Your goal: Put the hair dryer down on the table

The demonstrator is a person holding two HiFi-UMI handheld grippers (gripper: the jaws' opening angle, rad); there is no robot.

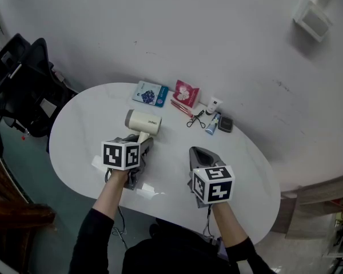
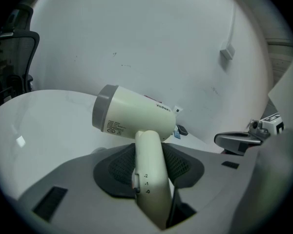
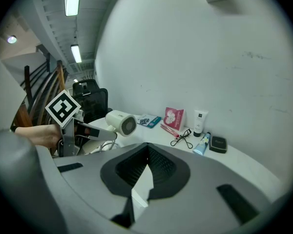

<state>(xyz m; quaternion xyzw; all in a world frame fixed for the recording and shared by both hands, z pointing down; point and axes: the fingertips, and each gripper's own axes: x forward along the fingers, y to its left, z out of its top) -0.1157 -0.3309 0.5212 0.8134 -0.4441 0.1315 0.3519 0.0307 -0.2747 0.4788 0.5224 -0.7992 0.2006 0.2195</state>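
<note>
A cream hair dryer [image 1: 143, 122] hangs low over the white oval table [image 1: 80, 130], barrel lying crosswise. My left gripper [image 1: 140, 145] is shut on its handle. In the left gripper view the handle [image 2: 149, 169] runs down between the two jaws and the barrel [image 2: 136, 116] sits just beyond them. Whether the dryer touches the tabletop I cannot tell. My right gripper [image 1: 201, 153] hovers over the table's near right part, jaws together and empty. The right gripper view shows the dryer [image 3: 121, 122] with its grille facing me, and the left gripper [image 3: 90, 133] below it.
Along the table's far edge lie a blue packet [image 1: 150, 93], a red packet [image 1: 185, 93], a white tube [image 1: 214, 105], an eyelash curler [image 1: 196, 119], a blue tube [image 1: 212, 124] and a dark compact [image 1: 225, 124]. A black chair [image 1: 23, 84] stands at the left.
</note>
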